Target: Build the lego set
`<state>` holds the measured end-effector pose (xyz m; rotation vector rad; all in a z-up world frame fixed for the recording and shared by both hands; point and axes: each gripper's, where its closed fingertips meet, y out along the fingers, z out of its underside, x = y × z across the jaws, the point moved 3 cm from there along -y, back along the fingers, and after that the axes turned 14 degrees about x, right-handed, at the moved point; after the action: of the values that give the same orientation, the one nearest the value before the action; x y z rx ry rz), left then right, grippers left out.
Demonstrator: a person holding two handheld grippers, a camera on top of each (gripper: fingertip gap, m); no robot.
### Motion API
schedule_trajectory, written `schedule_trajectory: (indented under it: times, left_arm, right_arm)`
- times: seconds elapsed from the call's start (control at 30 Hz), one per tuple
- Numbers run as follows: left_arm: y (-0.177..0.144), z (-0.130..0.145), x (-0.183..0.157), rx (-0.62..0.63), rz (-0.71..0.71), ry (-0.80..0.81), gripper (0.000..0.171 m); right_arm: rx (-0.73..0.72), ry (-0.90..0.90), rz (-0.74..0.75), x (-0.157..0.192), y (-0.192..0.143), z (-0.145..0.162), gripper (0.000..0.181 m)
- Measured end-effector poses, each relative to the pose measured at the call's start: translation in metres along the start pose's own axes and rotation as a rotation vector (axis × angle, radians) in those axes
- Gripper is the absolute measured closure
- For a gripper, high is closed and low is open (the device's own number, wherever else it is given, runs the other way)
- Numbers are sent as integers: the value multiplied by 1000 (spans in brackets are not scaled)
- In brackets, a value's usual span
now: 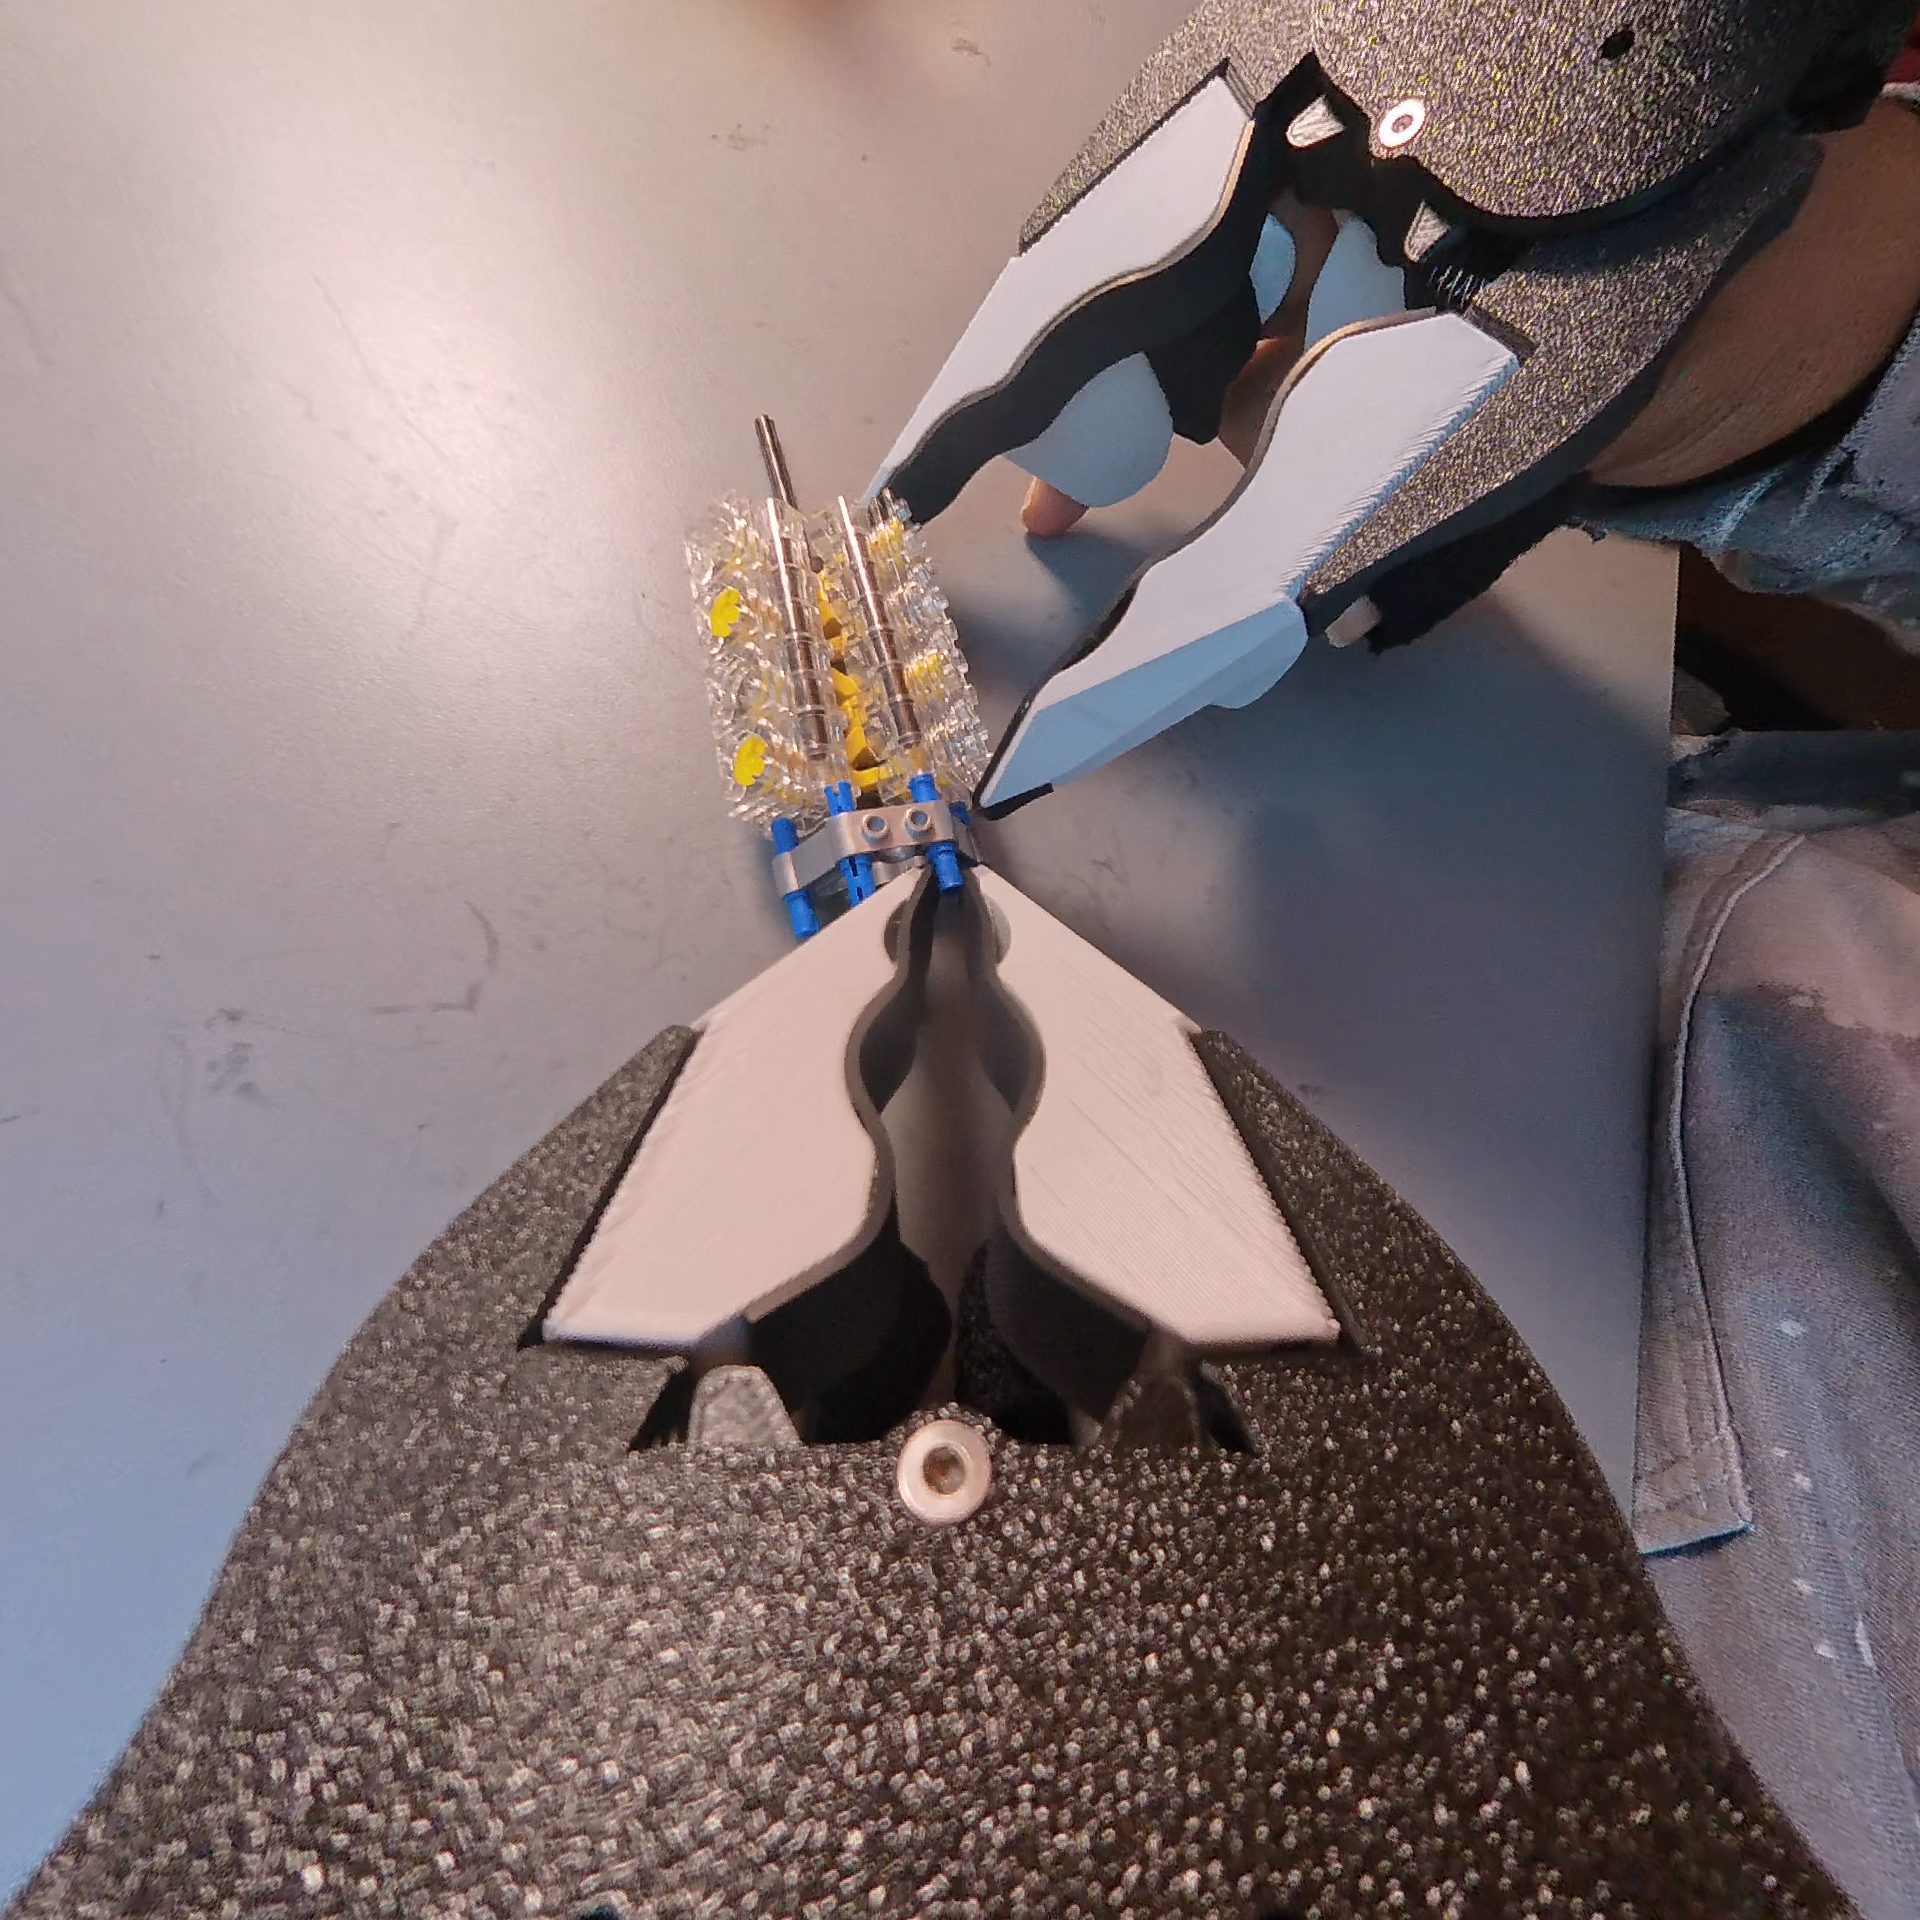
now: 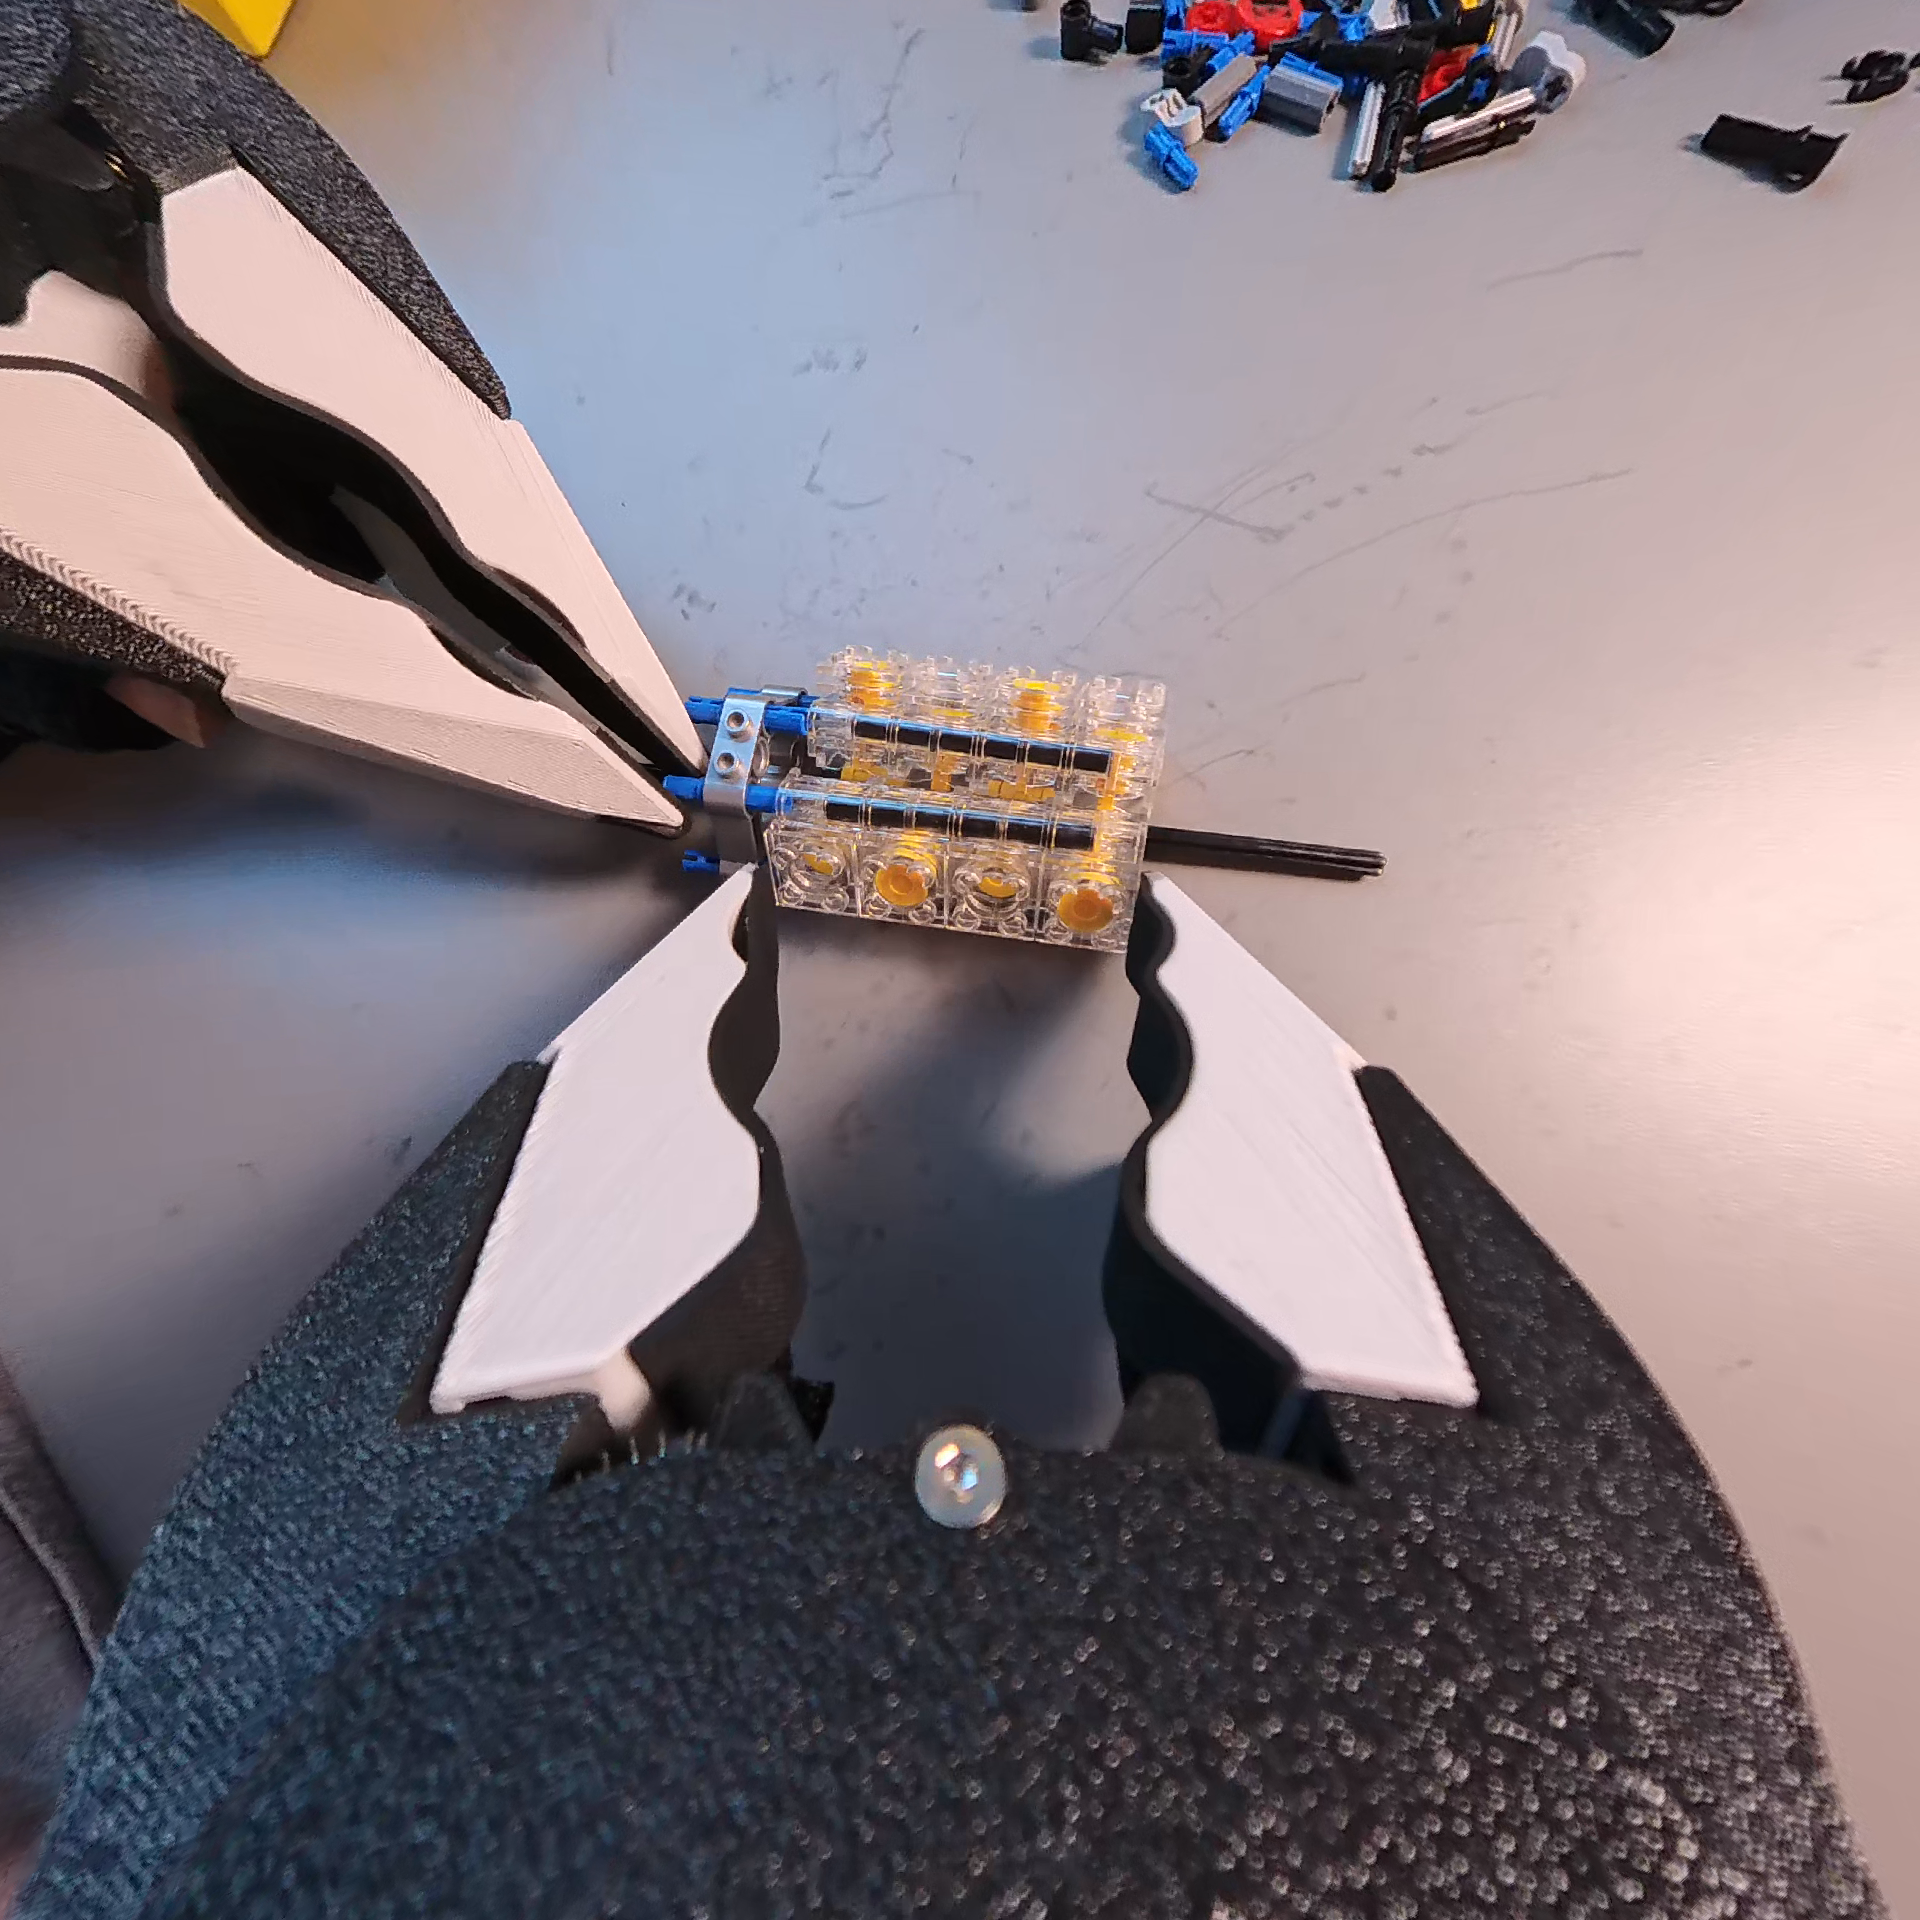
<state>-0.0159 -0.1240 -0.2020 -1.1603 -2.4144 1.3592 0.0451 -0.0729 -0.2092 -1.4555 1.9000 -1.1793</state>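
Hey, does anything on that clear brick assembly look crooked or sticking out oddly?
One thing: a black axle pokes well past the far end of the clear brick assembly, while the one beside it ends flush. The left gripper pinches the grey-and-blue end; the right gripper, open, straddles the block. Nothing looks broken.

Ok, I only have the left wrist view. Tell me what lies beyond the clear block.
Observer: A pile of loose parts lies on the table far past the clear block, well apart from it.
Operator: Give me the side facing the right gripper.
Observer: That side shows four yellow discs in a row. The right gripper has its jaws open, one tip near each end of that side.
Operator: Now the rod.
Observer: The black rod sticks out of the end away from the left gripper, low along the table.
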Motion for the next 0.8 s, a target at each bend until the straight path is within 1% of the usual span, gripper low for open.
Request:
schedule_trajectory:
  times: [0.6,0.8]
  left_arm:
    - [0,-1,2,-6,26,-44,171]
    - [0,-1,2,-12,0,-59,171]
  right_arm:
    - [-26,-62,54,1,1,-2,117]
    - [-31,-49,62,3,1,-3,117]
